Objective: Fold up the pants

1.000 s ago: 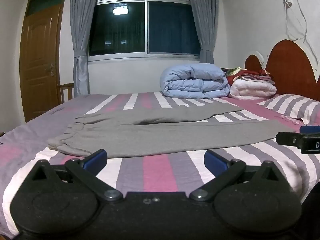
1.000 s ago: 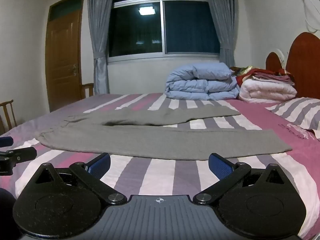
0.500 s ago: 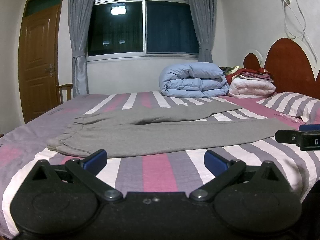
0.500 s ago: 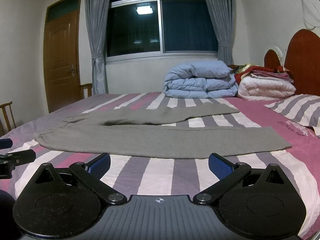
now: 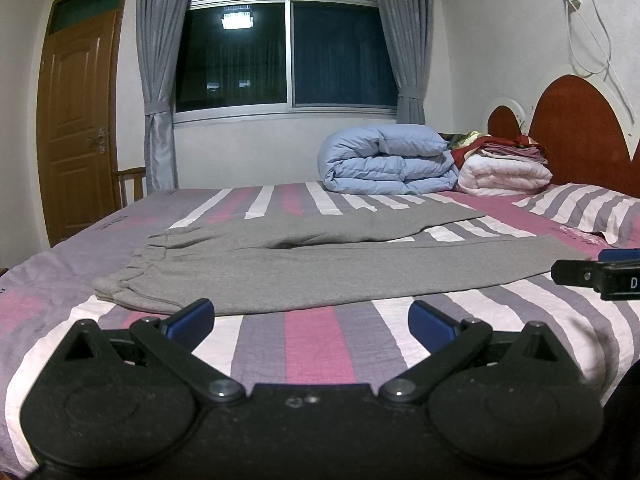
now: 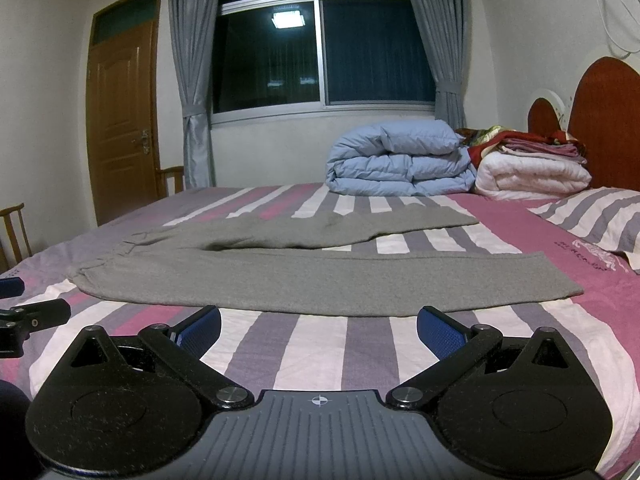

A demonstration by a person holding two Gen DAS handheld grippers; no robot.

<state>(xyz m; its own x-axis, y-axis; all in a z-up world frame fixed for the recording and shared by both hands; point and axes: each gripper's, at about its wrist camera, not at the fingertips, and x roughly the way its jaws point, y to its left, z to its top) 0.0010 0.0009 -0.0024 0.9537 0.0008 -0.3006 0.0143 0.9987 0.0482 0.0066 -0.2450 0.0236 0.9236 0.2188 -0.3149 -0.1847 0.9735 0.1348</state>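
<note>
Grey pants (image 5: 304,272) lie spread flat on the striped bed, waistband at the left, both legs running right and parted in a narrow V. In the right wrist view the pants (image 6: 288,276) fill the middle of the bed. My left gripper (image 5: 311,322) hovers open just in front of the near leg's edge, close to the waistband end, holding nothing. My right gripper (image 6: 319,330) is open too, empty, in front of the near leg toward its cuff end. Each gripper's tip shows at the edge of the other's view.
A folded light-blue duvet (image 5: 386,166) and a white quilt (image 5: 504,178) topped with folded clothes sit at the far side of the bed (image 5: 308,344). A striped pillow (image 5: 588,208) lies by the red headboard. Door, window, curtains and a wooden chair stand behind.
Both views have shifted only slightly; the pants lie as before and both grippers stay open in front of the near leg.
</note>
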